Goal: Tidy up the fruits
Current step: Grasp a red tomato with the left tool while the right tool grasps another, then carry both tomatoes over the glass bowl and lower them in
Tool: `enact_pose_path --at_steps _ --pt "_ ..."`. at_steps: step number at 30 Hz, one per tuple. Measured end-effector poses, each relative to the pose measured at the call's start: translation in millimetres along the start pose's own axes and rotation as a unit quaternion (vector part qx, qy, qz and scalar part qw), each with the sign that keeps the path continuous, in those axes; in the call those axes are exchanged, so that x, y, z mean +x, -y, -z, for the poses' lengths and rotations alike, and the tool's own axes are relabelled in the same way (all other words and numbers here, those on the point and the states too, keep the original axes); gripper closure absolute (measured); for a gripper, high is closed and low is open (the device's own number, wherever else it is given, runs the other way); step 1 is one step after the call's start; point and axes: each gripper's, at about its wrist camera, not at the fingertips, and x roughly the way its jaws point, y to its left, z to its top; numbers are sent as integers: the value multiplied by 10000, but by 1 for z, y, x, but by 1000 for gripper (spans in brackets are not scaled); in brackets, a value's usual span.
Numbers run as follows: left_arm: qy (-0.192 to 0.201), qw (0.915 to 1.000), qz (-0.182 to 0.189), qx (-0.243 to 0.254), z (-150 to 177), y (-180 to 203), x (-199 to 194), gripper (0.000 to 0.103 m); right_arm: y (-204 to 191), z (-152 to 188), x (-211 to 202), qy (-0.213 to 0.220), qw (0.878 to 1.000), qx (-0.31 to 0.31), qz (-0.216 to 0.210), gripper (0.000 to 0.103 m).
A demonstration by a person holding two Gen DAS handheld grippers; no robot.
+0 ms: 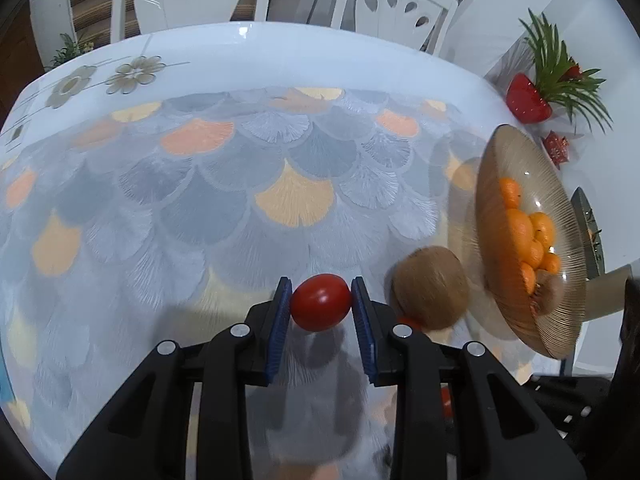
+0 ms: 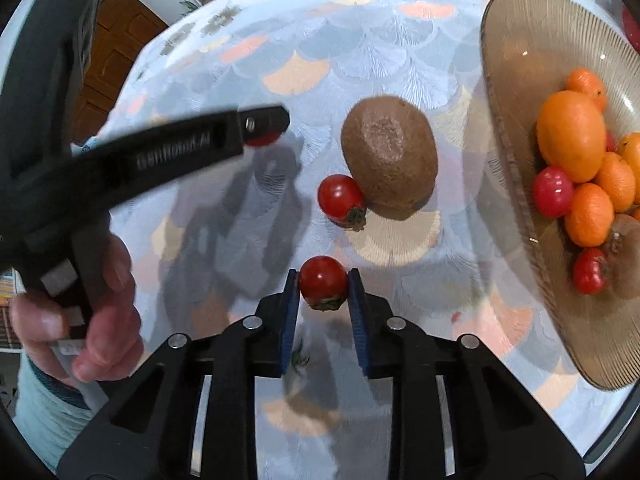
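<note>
— Two tomatoes are in my grip at once, one per tool. My left gripper (image 1: 321, 303) is clenched on a red tomato (image 1: 321, 302), its blue pads (image 1: 280, 320) pressing both sides.

— And the right one?

— My right gripper (image 2: 323, 287) is grasping a second tomato (image 2: 322, 283), stem end turned down toward me, above the patterned tablecloth (image 2: 360, 60).

— What else lies on the table?

— From the right wrist view, a kiwi (image 2: 390, 152) sits at twelve o'clock from that gripper, with a third tomato (image 2: 341, 199) touching it at its seven o'clock side. The ribbed glass bowl (image 2: 516, 80) stands at two o'clock, holding oranges (image 2: 572, 136), more small tomatoes (image 2: 553, 191) and another kiwi (image 2: 628, 256).

— Where is your other hand?

— My left hand (image 2: 92, 320) shows at nine o'clock, wrapped around the black handle of its tool, whose tip reaches toward eleven o'clock. From the left wrist view the bowl sits at three o'clock, just beyond the kiwi.
</note>
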Motion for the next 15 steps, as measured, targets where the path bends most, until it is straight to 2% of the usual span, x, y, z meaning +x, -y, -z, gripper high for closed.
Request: enact_pose_path --at_steps 7,15 --pt "487 9986 17 -207 20 10 -58 74 18 13 -56 424 9989 149 -107 78" --pt "936 9956 -99 -16 24 60 -101 74 70 15 -116 894 9950 438 -55 78"
